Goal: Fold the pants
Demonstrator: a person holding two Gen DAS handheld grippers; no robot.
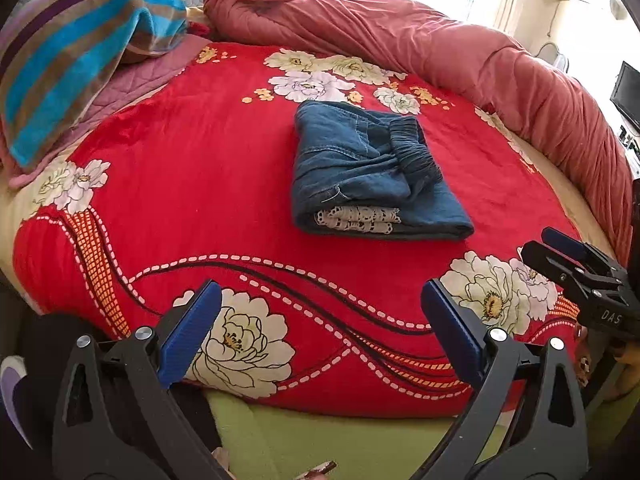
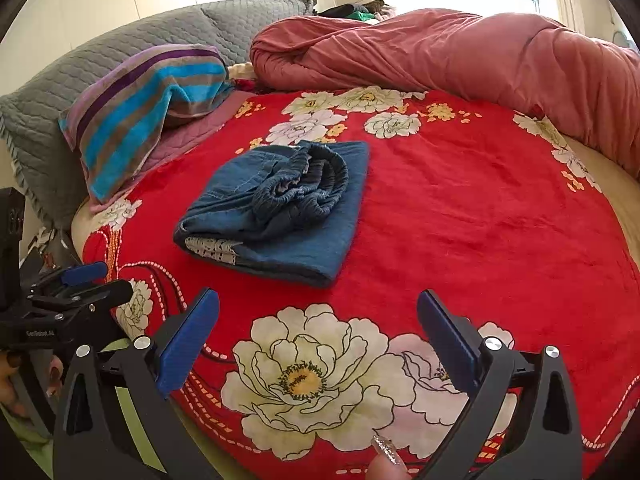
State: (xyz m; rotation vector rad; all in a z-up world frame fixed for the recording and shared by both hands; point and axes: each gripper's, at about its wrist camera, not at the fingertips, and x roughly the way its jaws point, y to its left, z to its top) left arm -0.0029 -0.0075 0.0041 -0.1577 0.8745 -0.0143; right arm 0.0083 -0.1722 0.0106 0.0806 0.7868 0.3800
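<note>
Blue denim pants (image 1: pixel 360 168) lie folded into a compact bundle on the red floral blanket (image 1: pixel 180 184), elastic waistband on top and a white lace trim at the near edge. They also show in the right wrist view (image 2: pixel 280 208). My left gripper (image 1: pixel 320 312) is open and empty, held over the blanket's near edge, well short of the pants. My right gripper (image 2: pixel 318 320) is open and empty, also short of the pants. The right gripper shows in the left wrist view (image 1: pixel 576 260) at the right; the left gripper shows in the right wrist view (image 2: pixel 80 284) at the left.
A rolled pink-red duvet (image 1: pixel 440 40) runs along the bed's far and right side. A striped towel (image 2: pixel 148 108) lies over a grey quilted pillow (image 2: pixel 60 92) at the far left. A green sheet (image 1: pixel 320 440) shows at the bed's near edge.
</note>
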